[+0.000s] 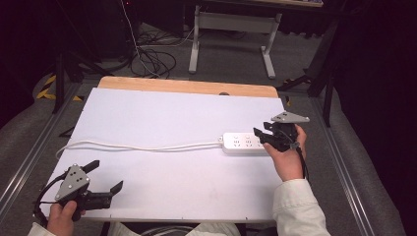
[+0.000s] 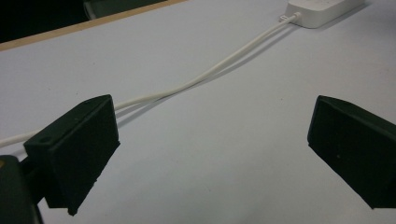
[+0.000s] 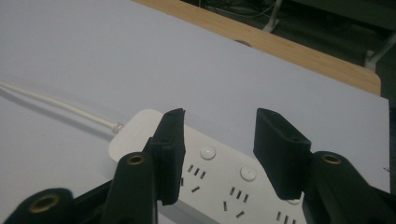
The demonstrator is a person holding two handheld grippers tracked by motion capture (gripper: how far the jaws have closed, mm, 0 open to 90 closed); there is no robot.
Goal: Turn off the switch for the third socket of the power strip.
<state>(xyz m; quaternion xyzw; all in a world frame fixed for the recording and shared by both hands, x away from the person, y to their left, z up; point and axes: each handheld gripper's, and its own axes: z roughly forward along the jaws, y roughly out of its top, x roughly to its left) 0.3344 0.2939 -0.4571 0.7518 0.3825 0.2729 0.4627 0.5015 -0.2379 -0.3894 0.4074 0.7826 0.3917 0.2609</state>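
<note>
A white power strip point(image 1: 243, 142) lies on the white tabletop point(image 1: 162, 113) at the right, its sockets and round buttons facing up point(image 3: 210, 163). Its white cable point(image 1: 137, 146) runs left across the table to the left edge. My right gripper point(image 1: 262, 131) hovers over the strip's right end, open, with the jaws apart above the sockets point(image 3: 219, 121) and nothing held. Near the front left corner, my left gripper point(image 1: 105, 175) is open wide and empty, well apart from the cable point(image 2: 201, 79). It points toward the strip point(image 2: 322, 9).
A wooden strip point(image 1: 187, 87) borders the table's far edge. Beyond it are a white desk frame point(image 1: 231, 34) and loose cables point(image 1: 152, 59) on the grey floor. Metal rails run along both sides of the table.
</note>
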